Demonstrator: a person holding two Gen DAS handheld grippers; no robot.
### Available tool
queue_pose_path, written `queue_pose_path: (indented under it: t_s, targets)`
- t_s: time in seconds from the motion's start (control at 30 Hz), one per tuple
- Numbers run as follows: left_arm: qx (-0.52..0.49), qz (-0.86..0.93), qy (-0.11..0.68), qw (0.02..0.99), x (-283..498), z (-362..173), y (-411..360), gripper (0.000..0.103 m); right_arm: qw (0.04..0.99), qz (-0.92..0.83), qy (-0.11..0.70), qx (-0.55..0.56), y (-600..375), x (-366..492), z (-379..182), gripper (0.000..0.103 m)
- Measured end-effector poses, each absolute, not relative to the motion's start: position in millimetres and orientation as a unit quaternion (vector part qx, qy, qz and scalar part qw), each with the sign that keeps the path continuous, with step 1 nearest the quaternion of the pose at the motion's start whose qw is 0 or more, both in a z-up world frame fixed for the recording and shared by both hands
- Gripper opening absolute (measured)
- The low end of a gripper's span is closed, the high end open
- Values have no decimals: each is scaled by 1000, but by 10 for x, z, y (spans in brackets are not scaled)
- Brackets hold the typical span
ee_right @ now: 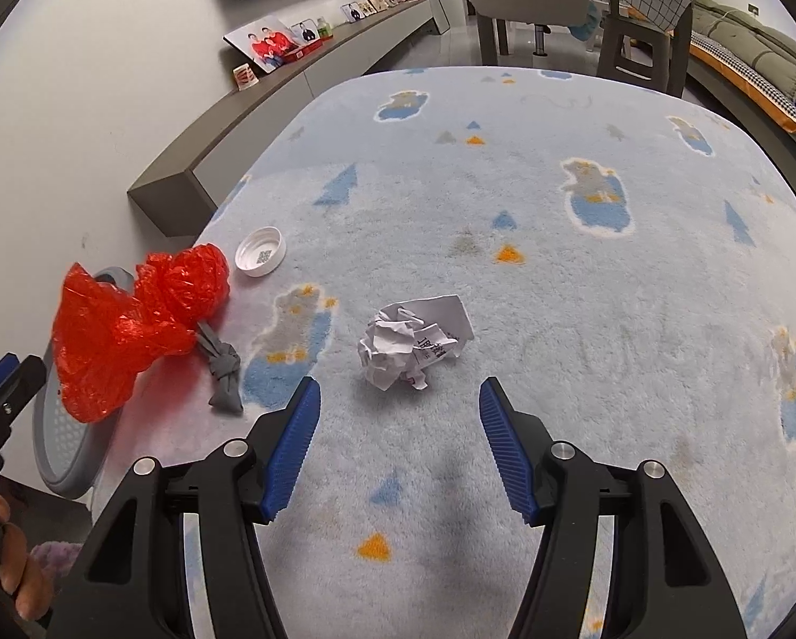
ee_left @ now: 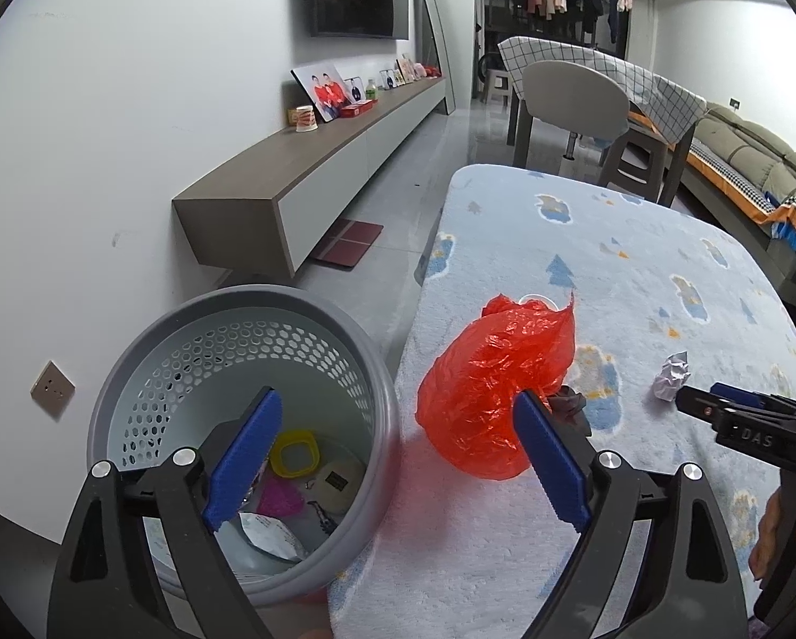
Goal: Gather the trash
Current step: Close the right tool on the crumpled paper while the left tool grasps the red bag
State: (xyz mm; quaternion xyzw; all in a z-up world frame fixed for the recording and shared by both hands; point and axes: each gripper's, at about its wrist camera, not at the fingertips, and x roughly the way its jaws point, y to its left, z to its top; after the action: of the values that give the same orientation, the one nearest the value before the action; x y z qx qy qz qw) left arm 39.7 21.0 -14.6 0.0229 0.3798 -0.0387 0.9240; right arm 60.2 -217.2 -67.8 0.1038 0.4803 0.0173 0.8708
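A crumpled red plastic bag lies at the left edge of the table with the blue patterned cloth; it also shows in the right wrist view. A grey knotted rag, a white bottle cap and a crumpled white paper lie near it. A grey perforated bin stands on the floor beside the table, with several bits of trash inside. My left gripper is open, straddling the bin rim and the bag. My right gripper is open just short of the paper.
A long low wall cabinet with photo frames runs along the left wall. A grey chair and a checked-cloth table stand behind. A sofa is at the right. The right gripper shows in the left wrist view.
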Motion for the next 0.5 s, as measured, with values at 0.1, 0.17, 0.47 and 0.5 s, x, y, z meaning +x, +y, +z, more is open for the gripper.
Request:
queue_pose_path:
  t_s: [0.1,0.17,0.47,0.5]
  targets:
    - [24,-44,380,924,394,-151,186,87,870,12,483,103,-2153,669,-717,60]
    - [26,-48,380,923,391,-156,167,87,870,8,482,106,-2148,711,-728,60]
    - [33,-52,388,919,399,-201,156,88,864,-12,495,93,-2055,917,-852,59]
    - [33,-52,389,919,402,-201,163,88,863,-15,497,91,-2053,923,-865,56]
